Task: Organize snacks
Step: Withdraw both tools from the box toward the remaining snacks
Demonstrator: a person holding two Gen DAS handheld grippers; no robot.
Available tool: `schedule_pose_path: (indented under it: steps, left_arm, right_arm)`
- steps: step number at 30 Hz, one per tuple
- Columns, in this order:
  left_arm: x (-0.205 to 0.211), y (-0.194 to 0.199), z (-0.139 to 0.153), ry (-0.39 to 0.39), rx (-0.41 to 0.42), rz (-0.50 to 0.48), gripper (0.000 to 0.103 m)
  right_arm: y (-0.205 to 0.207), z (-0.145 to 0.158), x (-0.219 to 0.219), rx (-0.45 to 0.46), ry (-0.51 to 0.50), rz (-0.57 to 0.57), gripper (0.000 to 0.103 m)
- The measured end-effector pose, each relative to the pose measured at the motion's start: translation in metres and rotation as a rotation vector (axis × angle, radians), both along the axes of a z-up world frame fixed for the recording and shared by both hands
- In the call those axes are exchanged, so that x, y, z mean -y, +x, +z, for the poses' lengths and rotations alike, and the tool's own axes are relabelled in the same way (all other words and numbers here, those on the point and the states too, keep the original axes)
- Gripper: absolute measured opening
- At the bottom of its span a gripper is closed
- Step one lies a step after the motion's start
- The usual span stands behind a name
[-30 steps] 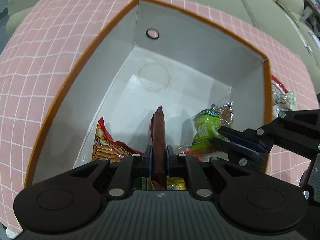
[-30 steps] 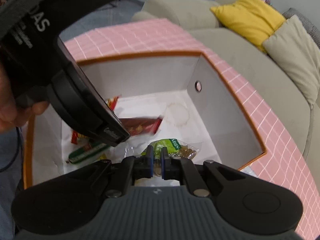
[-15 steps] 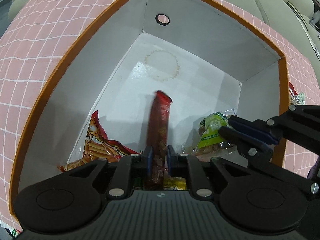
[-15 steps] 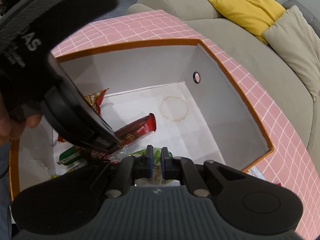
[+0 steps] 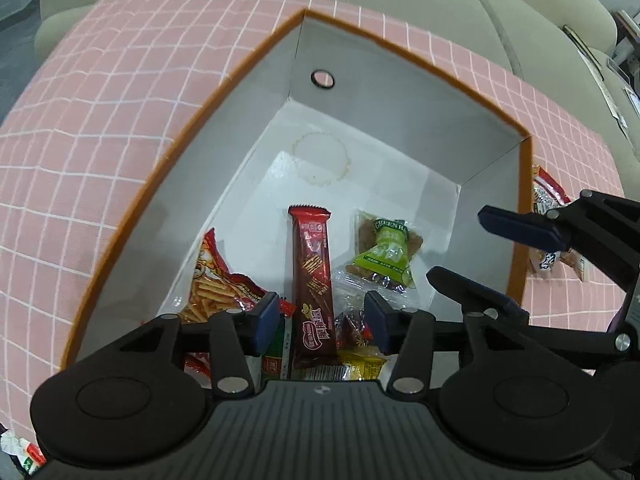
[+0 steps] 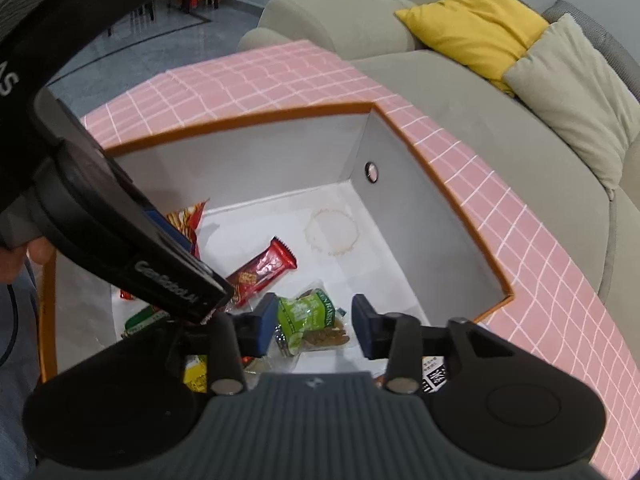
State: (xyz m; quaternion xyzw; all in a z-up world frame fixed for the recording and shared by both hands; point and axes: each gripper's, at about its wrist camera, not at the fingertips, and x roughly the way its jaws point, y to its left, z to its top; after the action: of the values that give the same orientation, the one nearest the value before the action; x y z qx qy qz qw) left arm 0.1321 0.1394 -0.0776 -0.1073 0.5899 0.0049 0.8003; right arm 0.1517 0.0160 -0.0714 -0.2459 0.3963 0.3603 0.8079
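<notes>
A white box with an orange rim [image 5: 224, 92] [image 6: 452, 196] stands on a pink checked cloth. In it lie a dark red wafer bar [image 5: 312, 280] [image 6: 264, 270], a green raisin packet [image 5: 384, 252] [image 6: 308, 316], a red bag of stick snacks [image 5: 216, 284] [image 6: 186, 218] and more packets near the front. My left gripper [image 5: 322, 320] is open and empty just above the bar's near end. My right gripper [image 6: 314, 328] [image 5: 480, 248] is open and empty above the raisin packet.
More snack packets [image 5: 548, 216] lie on the cloth outside the box's right wall. A beige sofa [image 6: 460, 80] with a yellow cushion [image 6: 468, 20] wraps around behind. The box's far half holds only a ring stain [image 5: 320, 156].
Both grippers opened. The left one let go of the red wafer bar, which now lies flat in the box. The right one let go of the green raisin packet. Both rose slightly.
</notes>
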Motion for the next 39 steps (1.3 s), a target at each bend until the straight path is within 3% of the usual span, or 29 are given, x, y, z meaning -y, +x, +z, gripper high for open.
schedule_pose_path:
  steps: [8,15,20,32,39]
  left_arm:
    - [0.004,-0.018,0.031,0.017,0.093,0.021,0.072]
    - [0.021,-0.040,0.055,0.034,0.197,0.019,0.074]
    - [0.037,-0.058,0.071,0.040,0.301,0.022,0.075]
    - [0.096,-0.091,0.070,0.040,0.454,-0.002,0.076]
    - [0.136,-0.090,0.049,0.019,0.437,-0.094,0.076]
  right_arm:
    - [-0.014,0.032,0.021,0.057,0.101,-0.036,0.066]
    - [-0.032,0.051,0.045,0.073,0.192,-0.097,0.066]
    - [-0.052,0.056,0.070,0.137,0.252,-0.178,0.069]
    - [-0.095,0.019,0.150,0.138,0.334,-0.370,0.070]
    - [-0.107,-0.004,0.190,0.151,0.324,-0.489,0.067]
